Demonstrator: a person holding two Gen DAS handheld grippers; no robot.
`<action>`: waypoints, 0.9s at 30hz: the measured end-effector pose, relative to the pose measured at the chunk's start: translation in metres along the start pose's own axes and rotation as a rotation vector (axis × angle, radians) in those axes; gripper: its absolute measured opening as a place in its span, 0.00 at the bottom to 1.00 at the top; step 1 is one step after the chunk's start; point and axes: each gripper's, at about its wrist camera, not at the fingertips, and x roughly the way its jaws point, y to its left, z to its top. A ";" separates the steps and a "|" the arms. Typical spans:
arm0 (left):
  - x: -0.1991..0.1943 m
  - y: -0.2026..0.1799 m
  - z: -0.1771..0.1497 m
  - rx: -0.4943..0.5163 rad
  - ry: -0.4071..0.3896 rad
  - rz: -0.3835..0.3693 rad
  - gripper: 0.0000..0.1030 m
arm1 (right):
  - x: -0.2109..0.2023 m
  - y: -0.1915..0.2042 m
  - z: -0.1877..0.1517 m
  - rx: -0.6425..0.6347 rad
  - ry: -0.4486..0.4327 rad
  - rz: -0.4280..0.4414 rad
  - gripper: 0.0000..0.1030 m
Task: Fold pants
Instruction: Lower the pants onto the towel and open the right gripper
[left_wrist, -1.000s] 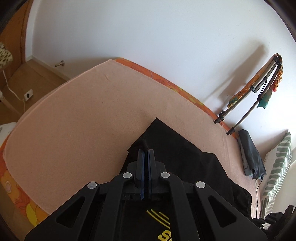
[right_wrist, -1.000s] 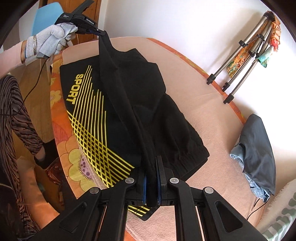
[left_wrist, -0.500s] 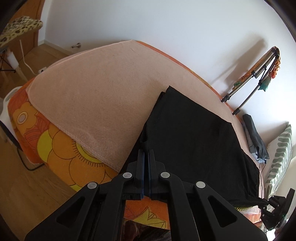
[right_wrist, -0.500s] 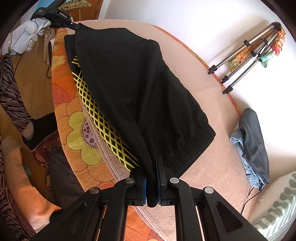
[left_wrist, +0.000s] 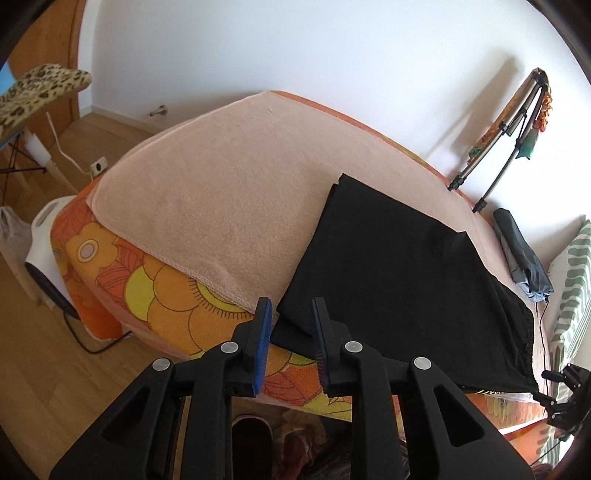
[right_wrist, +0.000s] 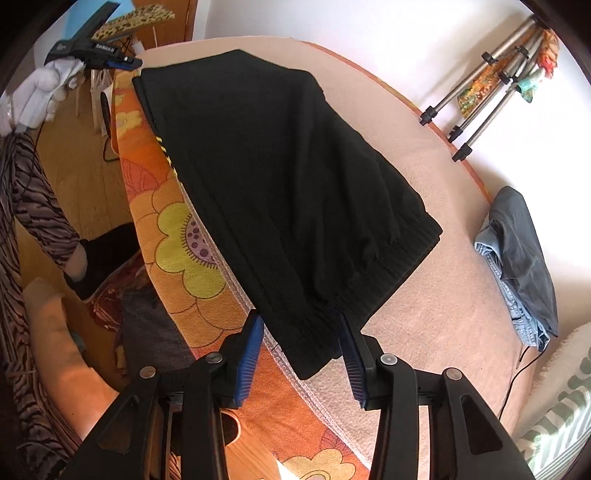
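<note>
The black pants (left_wrist: 399, 266) lie folded lengthwise on the pink blanket (left_wrist: 229, 192), along the bed's near edge; they also show in the right wrist view (right_wrist: 288, 184), with a strip of yellow print at the lower edge. My left gripper (left_wrist: 291, 314) is open, its blue pads on either side of the pants' leg-end corner, not gripping it. My right gripper (right_wrist: 301, 328) is open at the waistband end. The left gripper also shows far off in the right wrist view (right_wrist: 135, 62), held by a white-gloved hand.
An orange flowered bedspread (left_wrist: 155, 291) hangs over the bed's side. A folded tripod (right_wrist: 480, 88) leans on the white wall. Grey and blue clothes (right_wrist: 524, 254) lie on the blanket near a striped pillow (left_wrist: 569, 295). Wooden floor, a white appliance (left_wrist: 44, 258) and an ironing board (left_wrist: 40, 88) stand to the left.
Both grippers have opened and let go of the pants. The raised fold has come down, and the pants now rest flat on the bed with the yellow print covered.
</note>
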 end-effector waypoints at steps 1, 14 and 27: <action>-0.004 -0.003 0.003 0.013 -0.014 0.006 0.20 | -0.009 -0.010 -0.003 0.059 -0.035 0.033 0.54; 0.049 -0.089 0.028 0.271 0.035 -0.056 0.24 | 0.039 -0.149 0.008 0.842 -0.248 0.155 0.64; 0.072 -0.062 0.019 0.218 0.094 -0.029 0.24 | 0.084 -0.143 0.023 0.902 -0.182 0.230 0.27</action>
